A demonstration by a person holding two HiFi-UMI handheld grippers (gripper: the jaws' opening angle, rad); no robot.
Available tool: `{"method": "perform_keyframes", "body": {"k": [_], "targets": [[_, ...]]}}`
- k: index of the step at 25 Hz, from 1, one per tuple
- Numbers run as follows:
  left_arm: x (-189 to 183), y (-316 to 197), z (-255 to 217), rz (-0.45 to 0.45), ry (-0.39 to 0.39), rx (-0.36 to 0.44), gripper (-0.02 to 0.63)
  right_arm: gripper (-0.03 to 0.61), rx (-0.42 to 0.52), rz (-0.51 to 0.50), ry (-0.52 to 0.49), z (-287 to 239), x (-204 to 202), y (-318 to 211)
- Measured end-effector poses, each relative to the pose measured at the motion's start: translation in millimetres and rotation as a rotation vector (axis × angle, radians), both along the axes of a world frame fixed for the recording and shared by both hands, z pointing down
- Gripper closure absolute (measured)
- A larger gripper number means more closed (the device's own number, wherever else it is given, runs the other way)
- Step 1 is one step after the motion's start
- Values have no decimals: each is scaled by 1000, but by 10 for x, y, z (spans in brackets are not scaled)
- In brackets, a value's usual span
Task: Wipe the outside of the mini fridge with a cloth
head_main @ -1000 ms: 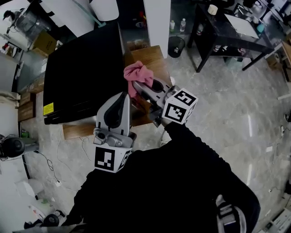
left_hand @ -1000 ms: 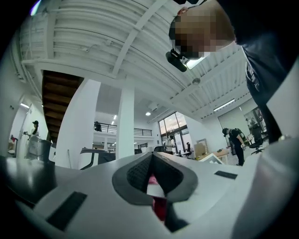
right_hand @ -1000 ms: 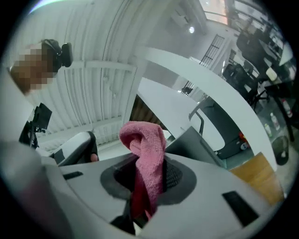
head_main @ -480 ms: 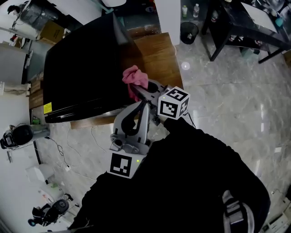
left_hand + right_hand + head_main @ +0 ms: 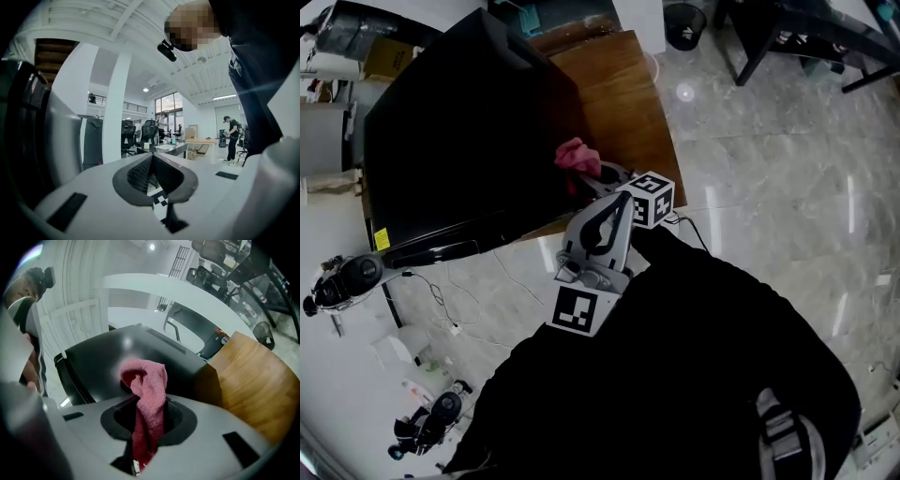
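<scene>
Most of the head view's right half is pale marble floor (image 5: 769,187). Filling the upper left of that view is the mini fridge (image 5: 459,141), a big glossy black box with a yellow sticker near its lower left corner. It sits on a wooden table (image 5: 619,94), whose bare brown top shows to the fridge's right. In the right gripper view the same black body (image 5: 108,352) fills the middle of the frame and the wood (image 5: 253,380) lies at the right.

The person's black sleeves and torso take up the lower middle of the head view.

The left gripper (image 5: 622,201) rises from its marker cube towards the frame's centre. In its own view its jaws (image 5: 151,171) are pressed together with nothing between them, and they point out at a bright room with white columns.

The right gripper (image 5: 592,180) reaches from its marker cube towards the fridge's right side. Its own view shows the jaws (image 5: 145,427) clamped on the cloth (image 5: 147,385), a pink terry cloth that stands up out of them in a folded bunch. In the head view the cloth (image 5: 578,157) sits right at the fridge's side face. Whether it presses against the fridge cannot be told.

A small dark bin (image 5: 684,23) stands at the top edge, beyond the table.
</scene>
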State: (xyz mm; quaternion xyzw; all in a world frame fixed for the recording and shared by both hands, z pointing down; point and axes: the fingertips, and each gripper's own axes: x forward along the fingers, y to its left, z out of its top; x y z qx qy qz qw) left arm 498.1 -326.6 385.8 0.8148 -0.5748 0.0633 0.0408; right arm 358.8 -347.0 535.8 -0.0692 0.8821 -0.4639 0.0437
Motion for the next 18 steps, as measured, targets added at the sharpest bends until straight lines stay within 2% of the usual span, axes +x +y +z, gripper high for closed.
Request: {"method": "perform_keyframes", "body": {"k": [4,10,13,18], "targets": [[-43,-58,380,-7,-26,-49,607,495,22,5,94,511,-17,2],[-39,-19,622,-10,-19,-105,607,495,-40,13,292,1341,12,32],[-76,3,664,-25,-8,-109,607,497,-102,11,370,1658,7,61],[-131,-11,621,-58,9,-102,607,495,-82,-46,534,2018,23,122]]}}
